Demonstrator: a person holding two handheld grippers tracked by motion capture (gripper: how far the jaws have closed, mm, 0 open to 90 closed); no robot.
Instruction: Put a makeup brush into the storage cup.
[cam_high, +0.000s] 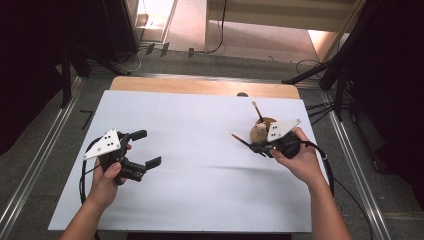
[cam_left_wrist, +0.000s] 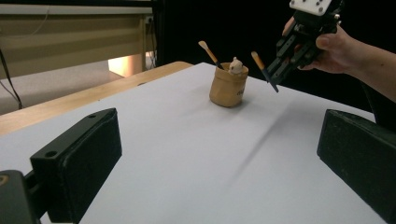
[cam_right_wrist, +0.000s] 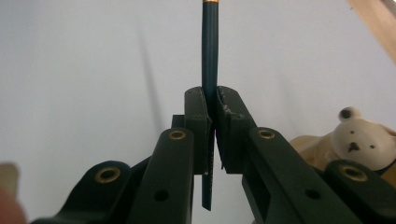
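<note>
A tan cup (cam_high: 259, 132) stands at the right of the white sheet (cam_high: 200, 175), with one paintbrush (cam_high: 256, 110) sticking out of it and a small white bear figure (cam_left_wrist: 236, 66) at its rim. Just beside the cup, my right gripper (cam_high: 257, 147) is shut on a second dark-handled paintbrush (cam_high: 240, 140), whose tip points left. In the right gripper view the handle (cam_right_wrist: 209, 56) runs straight up between the closed jaws, and the bear (cam_right_wrist: 357, 135) sits at the lower right. My left gripper (cam_high: 146, 148) is open and holds nothing, over the left part of the sheet, facing the cup (cam_left_wrist: 228, 86).
The white sheet covers a wooden table whose bare far edge (cam_high: 200, 86) shows at the back. Dark stands and cables (cam_high: 325, 75) line the floor around the table. Bare sheet lies between the two grippers.
</note>
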